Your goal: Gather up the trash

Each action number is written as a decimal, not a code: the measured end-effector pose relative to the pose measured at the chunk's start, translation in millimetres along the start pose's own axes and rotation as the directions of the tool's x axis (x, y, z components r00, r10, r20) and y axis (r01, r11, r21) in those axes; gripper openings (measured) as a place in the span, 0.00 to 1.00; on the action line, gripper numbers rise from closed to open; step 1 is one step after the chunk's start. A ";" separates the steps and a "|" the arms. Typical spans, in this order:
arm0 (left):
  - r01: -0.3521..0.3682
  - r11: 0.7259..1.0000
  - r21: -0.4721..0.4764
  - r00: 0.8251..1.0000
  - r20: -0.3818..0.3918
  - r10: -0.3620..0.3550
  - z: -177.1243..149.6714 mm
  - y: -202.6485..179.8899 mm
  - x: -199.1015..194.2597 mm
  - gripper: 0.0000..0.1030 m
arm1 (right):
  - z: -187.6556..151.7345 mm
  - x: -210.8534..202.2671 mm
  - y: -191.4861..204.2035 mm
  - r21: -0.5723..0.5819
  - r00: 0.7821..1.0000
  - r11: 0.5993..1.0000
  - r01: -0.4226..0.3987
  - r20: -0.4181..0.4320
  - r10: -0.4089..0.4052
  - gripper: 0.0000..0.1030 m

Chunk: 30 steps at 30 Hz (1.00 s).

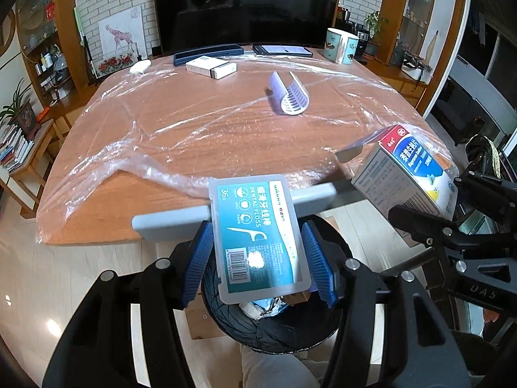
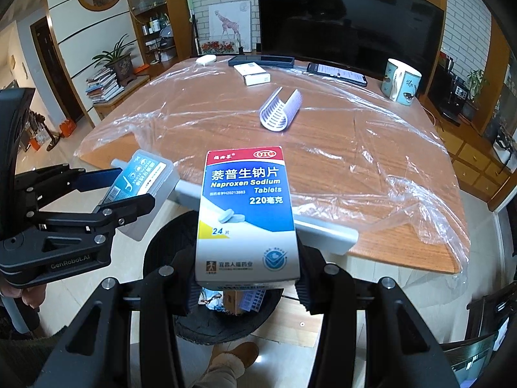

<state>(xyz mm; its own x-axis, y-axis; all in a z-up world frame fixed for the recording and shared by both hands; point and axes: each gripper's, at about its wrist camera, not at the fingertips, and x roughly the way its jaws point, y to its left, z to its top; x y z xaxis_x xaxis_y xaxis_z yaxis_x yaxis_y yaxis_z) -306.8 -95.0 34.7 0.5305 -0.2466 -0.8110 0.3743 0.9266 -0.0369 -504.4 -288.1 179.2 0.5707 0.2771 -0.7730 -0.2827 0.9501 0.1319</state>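
- Currently logged: dental floss case (image 1: 260, 237) sat pinched between the blue pads (image 1: 200, 258) of the left gripper (image 1: 258, 258), held directly above the black trash bin (image 1: 274, 333) on the floor at the near table edge.
- Same case seen from the right wrist view at (image 2: 142, 177), clamped in the left gripper (image 2: 129, 187), just off the table corner.
- Naproxen tablet box (image 2: 247, 216) was gripped by the right gripper (image 2: 247, 287), fingers pressed against both box sides, box upright over the trash bin (image 2: 213, 326).
- Left wrist view showed the same box at (image 1: 407, 174), tilted, held in the right gripper (image 1: 452, 207), to the right of the floss case and apart from it.
- Bin already contained crumpled packaging and small cartons.
- Grey bar (image 1: 313, 194) ran along the near table edge behind both held items.
- Wooden table (image 1: 200, 110) was covered in clear plastic film (image 1: 135, 142).
- On the table, well apart from the grippers: curved purple-and-white slotted piece (image 1: 289, 95), white carton (image 1: 210, 68), dark flat case (image 1: 206, 54), phone (image 1: 282, 50), mug (image 1: 341, 45), small white object (image 1: 140, 66).
- TV (image 1: 245, 6) stood behind the far table edge.
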 end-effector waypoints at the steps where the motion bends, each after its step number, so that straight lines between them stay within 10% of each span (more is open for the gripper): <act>1: 0.000 1.000 0.000 1.000 -0.001 0.000 -1.3 -0.6 -0.4 0.56 | -2.1 -0.4 1.0 -0.003 1.000 1.000 -0.002 -0.001 0.002 0.45; 30: 0.034 0.999 0.036 0.999 -0.027 -0.033 -23.7 -13.4 -13.7 0.56 | -25.3 -9.7 28.1 -0.077 1.000 0.997 -0.025 -0.021 0.023 0.44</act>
<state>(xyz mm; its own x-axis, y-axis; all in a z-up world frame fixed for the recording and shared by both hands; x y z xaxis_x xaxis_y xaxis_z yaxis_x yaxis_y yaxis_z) -337.1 -97.2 32.5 0.4973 -0.2696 -0.8246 0.4192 0.9068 -0.0437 -537.4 -267.8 174.7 0.5477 0.2959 -0.7826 -0.3553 0.9291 0.1027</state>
